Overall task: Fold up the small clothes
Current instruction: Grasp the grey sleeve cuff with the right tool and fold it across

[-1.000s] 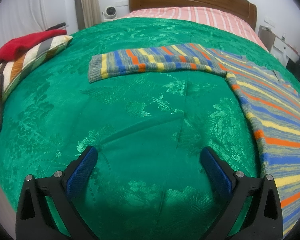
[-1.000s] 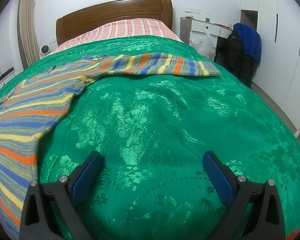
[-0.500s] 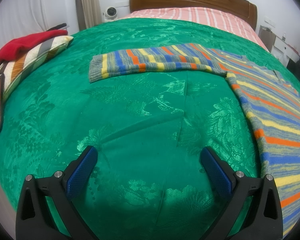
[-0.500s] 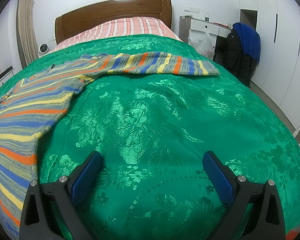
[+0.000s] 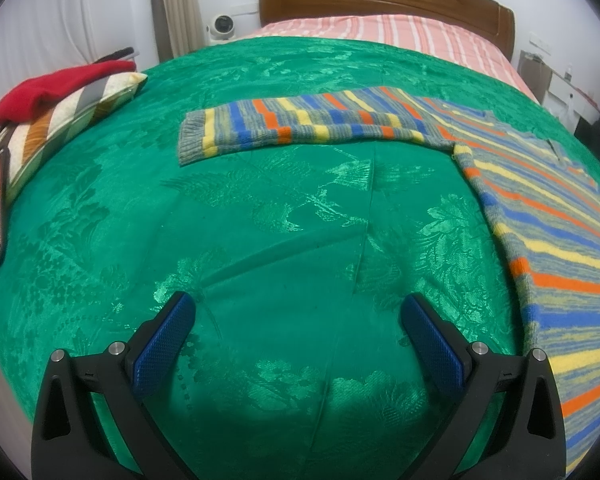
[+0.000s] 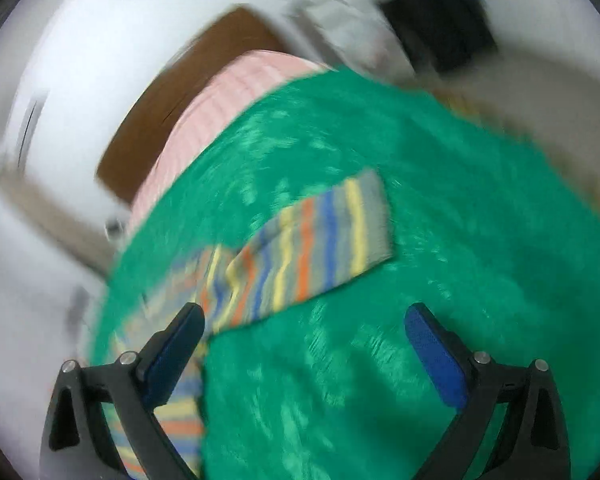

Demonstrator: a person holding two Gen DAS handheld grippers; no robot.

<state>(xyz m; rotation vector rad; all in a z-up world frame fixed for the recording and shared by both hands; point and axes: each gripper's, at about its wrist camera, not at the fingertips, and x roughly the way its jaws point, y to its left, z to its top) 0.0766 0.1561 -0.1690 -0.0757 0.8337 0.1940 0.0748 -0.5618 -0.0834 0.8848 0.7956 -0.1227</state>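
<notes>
Striped knit, the sweater [image 5: 540, 216] is spread flat on the bed [image 5: 260, 220], sleeves [image 6: 320, 248] pointing at its side edges. Both the left gripper [image 5: 296, 332] and right gripper [image 6: 304, 340] are held released; the right, though blurred, seems nearer its sleeve.

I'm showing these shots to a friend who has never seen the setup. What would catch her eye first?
Probably the striped sweater, spread flat on the bright green bedspread, one sleeve stretched out to the left. Next, the red garment on a striped pillow at the bed's left edge. Both the left claw and the right claw gape open and empty; the right view is heavily blurred.
</notes>
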